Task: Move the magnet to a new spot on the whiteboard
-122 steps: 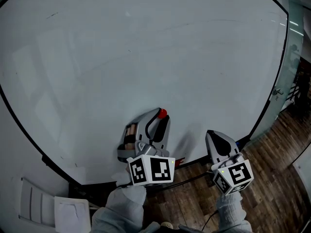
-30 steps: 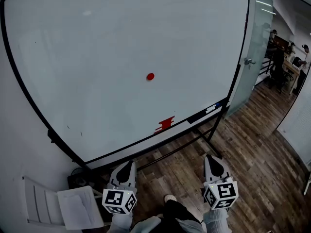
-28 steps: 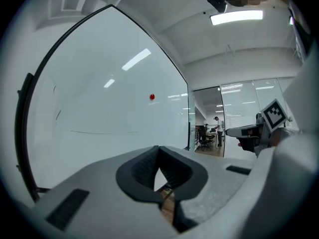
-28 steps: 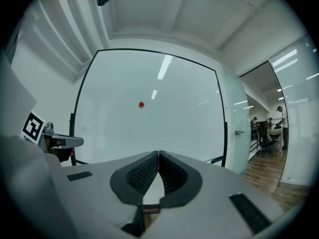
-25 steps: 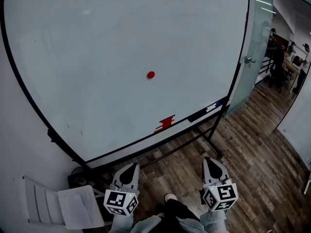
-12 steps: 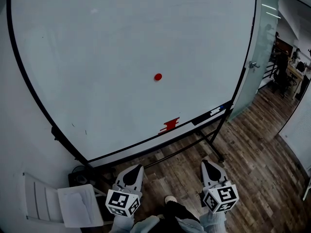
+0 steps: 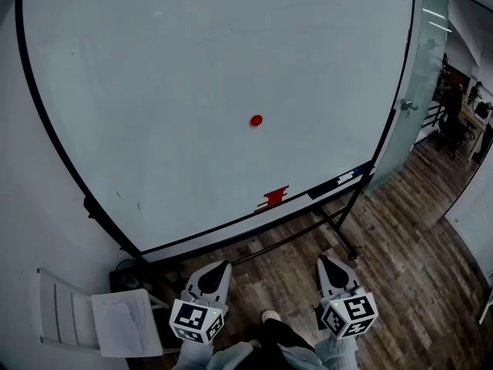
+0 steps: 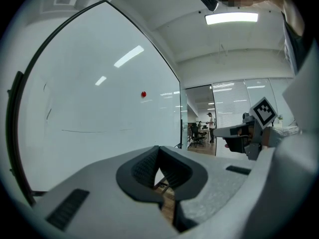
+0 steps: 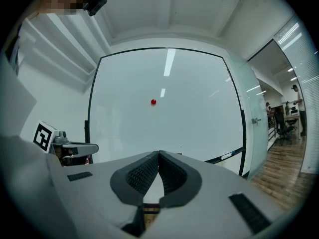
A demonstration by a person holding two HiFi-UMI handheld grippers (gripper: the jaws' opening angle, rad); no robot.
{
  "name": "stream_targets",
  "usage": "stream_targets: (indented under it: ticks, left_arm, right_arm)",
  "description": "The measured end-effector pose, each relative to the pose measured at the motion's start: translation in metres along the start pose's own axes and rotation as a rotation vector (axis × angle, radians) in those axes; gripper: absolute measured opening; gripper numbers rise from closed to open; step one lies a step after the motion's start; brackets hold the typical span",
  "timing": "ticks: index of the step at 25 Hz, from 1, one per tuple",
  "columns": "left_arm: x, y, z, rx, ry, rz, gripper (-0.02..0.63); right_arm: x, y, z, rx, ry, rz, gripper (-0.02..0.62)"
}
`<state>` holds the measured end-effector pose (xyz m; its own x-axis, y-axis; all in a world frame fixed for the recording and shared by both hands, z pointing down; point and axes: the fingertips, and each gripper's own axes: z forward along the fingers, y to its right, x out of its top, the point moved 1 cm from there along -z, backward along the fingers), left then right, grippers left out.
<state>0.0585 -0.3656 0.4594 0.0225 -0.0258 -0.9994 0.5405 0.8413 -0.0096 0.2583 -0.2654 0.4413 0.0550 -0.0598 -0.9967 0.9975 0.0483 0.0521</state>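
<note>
Your left gripper [image 7: 216,267] and right gripper [image 7: 329,262] are both clenched, holding nothing; the red magnet [image 7: 256,120] sits near the centre of the whiteboard [image 7: 154,68], far from both

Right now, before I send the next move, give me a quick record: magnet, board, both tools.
magnet: red, stuck on the whiteboard near its middle, nothing touching it
left tool: shut, empty, well short of the board
right tool: shut, empty, well short of the board
ledge: red item; what looks like a marker
</note>
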Motion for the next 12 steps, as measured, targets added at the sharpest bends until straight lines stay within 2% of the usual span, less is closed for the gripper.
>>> stream_targets:
  ticks: [12]
  left_arm:
    - [-0.002,-0.005,0.005,0.01,-0.017,0.004,0.009]
  right_arm:
    - [-0.004,-0.005,0.013,0.034,-0.022,-0.002,0.026]
